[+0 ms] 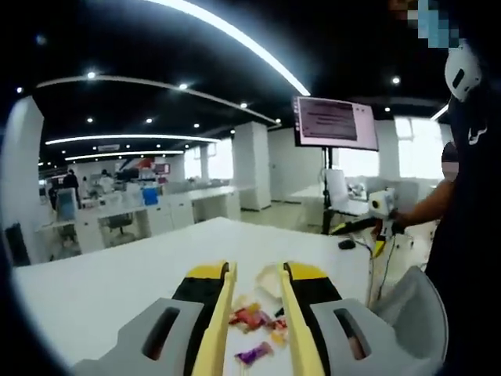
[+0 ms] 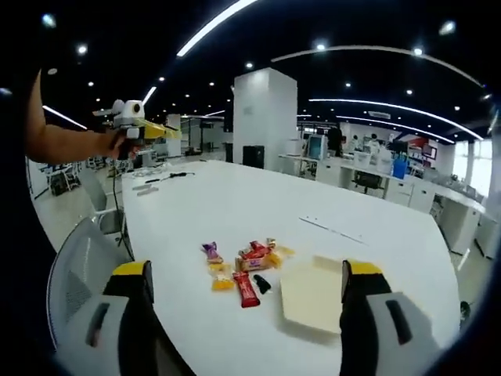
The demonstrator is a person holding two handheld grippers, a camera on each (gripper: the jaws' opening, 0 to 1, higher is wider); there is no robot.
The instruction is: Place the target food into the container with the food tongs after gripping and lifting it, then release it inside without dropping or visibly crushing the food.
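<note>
Right gripper [image 2: 246, 294]: jaws spread wide, nothing between them, held above the near edge of the table [image 2: 360, 204].

Left gripper [image 1: 257, 313]: jaws parted by a narrow gap, pinching nothing; snacks show through the gap on the table below.

Snacks [image 2: 244, 270]: small heap of wrapped pieces at mid-table, just left of the container. Included: a red bar [image 2: 246, 289] nearest, a dark piece [image 2: 262, 283] beside it, a purple wrapper [image 2: 210, 251] at the left, a boxed piece [image 2: 257, 261] in the middle, yellow-orange bits among them. Which one is the target cannot be told. Judged light and small; film wrappers likely slippery and crinkly, contents possibly brittle or soft. Best hold is probably across the narrow middle of a piece, with gentle pressure, lifting it clear of its neighbours, since several touch or overlap.

Container [image 2: 313, 296]: flat, pale, shallow tray lying just right of the snacks, partly behind the right jaw. Appears empty; rim height hard to judge.

Tongs: none identifiable.

Far end of table: cables and small dark items [image 2: 160, 180]. A person's hand holds another gripper-like device [image 2: 129, 117] over that end.

Background: office desks, pillar [image 2: 264, 117], screen on a stand [image 1: 335, 123].
</note>
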